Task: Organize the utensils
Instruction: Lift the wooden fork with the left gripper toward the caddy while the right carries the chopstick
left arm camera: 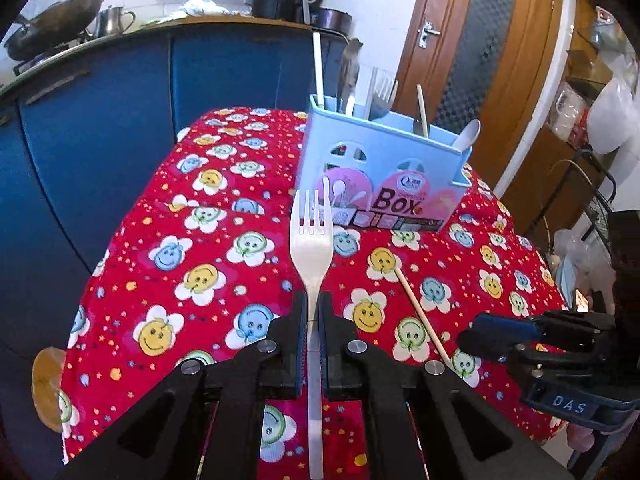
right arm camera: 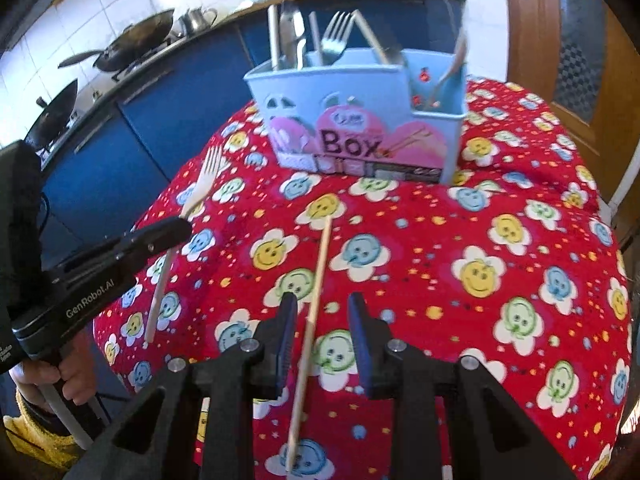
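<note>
Utensils are split between a pale blue plastic caddy and the bench beneath it, which wears a red cloth printed with smiley-faced flowers. One white plastic fork, four-tined with a long flat handle, is clamped by the neck between the fingers of the left gripper; they are pressed together on it, tines pointing toward the caddy, and in the right wrist view the fork sits clear above the cloth.

A thin pale wooden chopstick lies on the cloth, running from near the caddy back toward the right gripper. Its fingers stand apart on either side of the stick; none of the pads visibly presses on it, so it looks unheld. From the left wrist view the same chopstick slants across the cloth between the two grippers.

The caddy, a divided box with cut-out windows and a pink label reading "Box", stands upright at the far side of the cloth. Metal forks, a knife, a white plastic spoon and several pale sticks stand in its compartments. Blue cabinets lie beyond the bench.
</note>
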The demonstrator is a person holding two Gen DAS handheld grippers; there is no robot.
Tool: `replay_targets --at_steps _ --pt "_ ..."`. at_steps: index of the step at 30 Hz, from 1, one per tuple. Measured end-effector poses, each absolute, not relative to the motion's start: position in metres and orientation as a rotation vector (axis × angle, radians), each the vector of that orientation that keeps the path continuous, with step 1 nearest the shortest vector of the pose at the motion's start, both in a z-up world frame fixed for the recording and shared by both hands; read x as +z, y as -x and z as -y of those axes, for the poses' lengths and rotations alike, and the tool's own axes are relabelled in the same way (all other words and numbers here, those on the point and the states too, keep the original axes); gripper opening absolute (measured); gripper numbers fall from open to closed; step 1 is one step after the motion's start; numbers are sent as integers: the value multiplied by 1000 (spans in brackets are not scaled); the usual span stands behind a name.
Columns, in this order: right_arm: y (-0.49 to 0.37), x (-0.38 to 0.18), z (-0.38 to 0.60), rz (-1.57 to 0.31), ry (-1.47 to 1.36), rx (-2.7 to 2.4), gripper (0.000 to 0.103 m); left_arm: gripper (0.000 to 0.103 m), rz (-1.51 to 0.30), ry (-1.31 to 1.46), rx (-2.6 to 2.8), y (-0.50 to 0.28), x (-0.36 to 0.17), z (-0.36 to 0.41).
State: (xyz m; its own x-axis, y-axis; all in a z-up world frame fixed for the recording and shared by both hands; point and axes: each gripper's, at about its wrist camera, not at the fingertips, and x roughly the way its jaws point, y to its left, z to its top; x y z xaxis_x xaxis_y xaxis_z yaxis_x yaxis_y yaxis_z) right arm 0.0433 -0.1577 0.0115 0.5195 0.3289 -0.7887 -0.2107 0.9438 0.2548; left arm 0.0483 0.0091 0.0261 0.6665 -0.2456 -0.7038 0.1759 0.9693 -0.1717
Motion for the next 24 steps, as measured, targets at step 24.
replay_targets --at_steps 24 --pt "-100 -8 123 -1291 -12 369 23 5 -704 147 -273 -50 35 -23"
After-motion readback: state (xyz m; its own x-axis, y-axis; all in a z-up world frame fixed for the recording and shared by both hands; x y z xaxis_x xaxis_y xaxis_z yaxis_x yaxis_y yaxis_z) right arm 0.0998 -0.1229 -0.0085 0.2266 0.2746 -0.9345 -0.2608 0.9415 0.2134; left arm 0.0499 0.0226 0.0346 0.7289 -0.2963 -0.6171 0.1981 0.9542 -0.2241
